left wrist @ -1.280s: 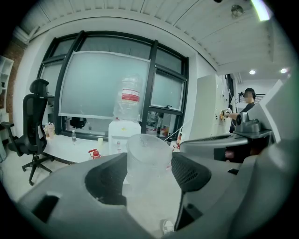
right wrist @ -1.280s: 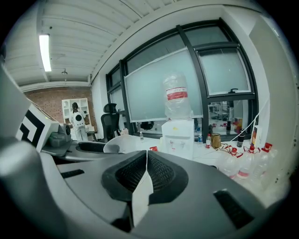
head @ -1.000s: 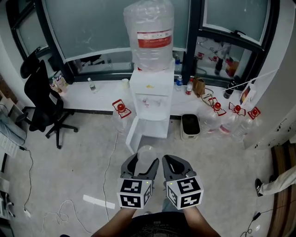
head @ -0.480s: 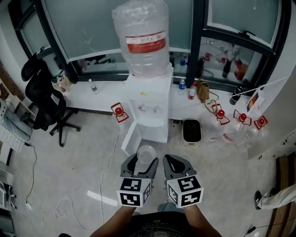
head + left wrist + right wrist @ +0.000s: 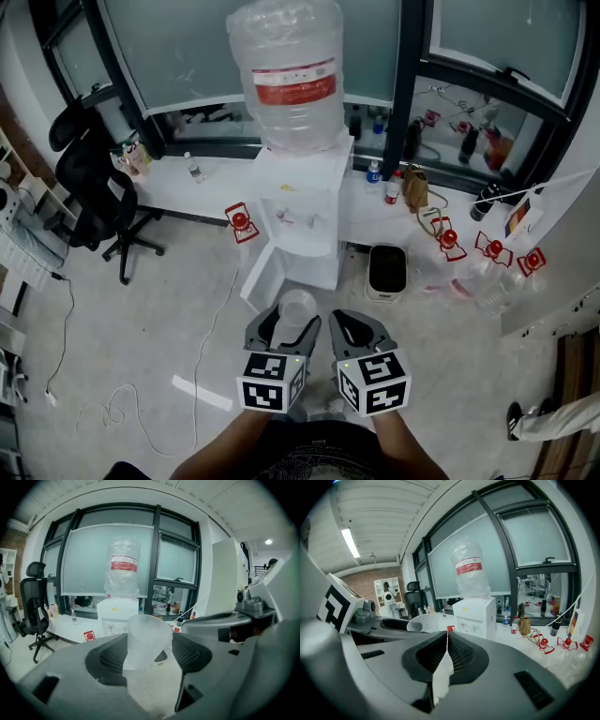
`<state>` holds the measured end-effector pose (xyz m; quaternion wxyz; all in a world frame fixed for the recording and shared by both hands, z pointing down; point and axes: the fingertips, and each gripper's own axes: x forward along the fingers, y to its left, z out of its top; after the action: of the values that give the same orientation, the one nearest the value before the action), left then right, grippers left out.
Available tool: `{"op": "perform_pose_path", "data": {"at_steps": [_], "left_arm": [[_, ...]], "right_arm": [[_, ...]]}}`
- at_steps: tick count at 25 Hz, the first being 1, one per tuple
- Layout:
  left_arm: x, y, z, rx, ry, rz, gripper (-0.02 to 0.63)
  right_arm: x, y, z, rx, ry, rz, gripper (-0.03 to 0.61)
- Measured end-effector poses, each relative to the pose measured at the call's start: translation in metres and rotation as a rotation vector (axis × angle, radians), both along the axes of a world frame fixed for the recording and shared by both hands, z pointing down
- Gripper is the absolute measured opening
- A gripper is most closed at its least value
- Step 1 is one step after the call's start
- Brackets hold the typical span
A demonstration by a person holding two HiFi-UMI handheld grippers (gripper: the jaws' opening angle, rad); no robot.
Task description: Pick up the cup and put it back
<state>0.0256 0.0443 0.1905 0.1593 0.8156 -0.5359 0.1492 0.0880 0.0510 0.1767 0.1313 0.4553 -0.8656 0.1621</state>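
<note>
A translucent plastic cup (image 5: 296, 309) stands upright between the jaws of my left gripper (image 5: 286, 326), which is shut on it and holds it above the floor. In the left gripper view the cup (image 5: 146, 639) fills the gap between the dark pads (image 5: 190, 654). My right gripper (image 5: 354, 328) sits just to the right, level with the left one. Its jaws are shut on nothing and the tips meet (image 5: 447, 634). In the right gripper view the cup's rim (image 5: 424, 622) shows at the left. A white water dispenser (image 5: 305, 202) with a big bottle (image 5: 289, 75) stands ahead.
A black office chair (image 5: 89, 187) stands at the left. A black bin (image 5: 385, 270) and empty water bottles (image 5: 469, 267) lie right of the dispenser. A white ledge (image 5: 187, 183) runs under the windows. A cable (image 5: 112, 412) lies on the floor. A person's shoe (image 5: 514, 422) is at the far right.
Both grippers keep their pose, with the cup still held in the left one. The head view has shifted, and the dispenser and bottle now look a little larger.
</note>
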Motion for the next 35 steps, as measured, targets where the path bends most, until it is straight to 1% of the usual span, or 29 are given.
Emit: {"op": "perform_pose_path", "data": {"at_steps": [8,14,21,25,30,35], "left_arm": [[0.003,-0.016,0.004,0.013,-0.005,-0.005,0.298],[-0.002,-0.043,0.009,0.023,0.001,-0.014,0.298],[-0.022,-0.088,0.022,0.023,0.025,-0.032,0.298],[-0.04,-0.116,0.033,0.025,0.012,-0.029,0.298],[-0.061,-0.152,0.057,0.004,0.007,-0.029,0.298],[-0.081,-0.189,0.104,-0.018,0.009,-0.046,0.298]], "right_arm": [[0.002,-0.017,-0.002,0.022,0.0,-0.02,0.023],[-0.009,-0.043,0.002,0.034,0.016,-0.038,0.023],[-0.034,-0.09,0.016,0.029,0.045,-0.078,0.023],[-0.053,-0.122,0.025,0.027,0.055,-0.097,0.023],[-0.077,-0.164,0.046,0.018,0.054,-0.113,0.023],[-0.094,-0.204,0.083,0.02,0.066,-0.129,0.023]]}}
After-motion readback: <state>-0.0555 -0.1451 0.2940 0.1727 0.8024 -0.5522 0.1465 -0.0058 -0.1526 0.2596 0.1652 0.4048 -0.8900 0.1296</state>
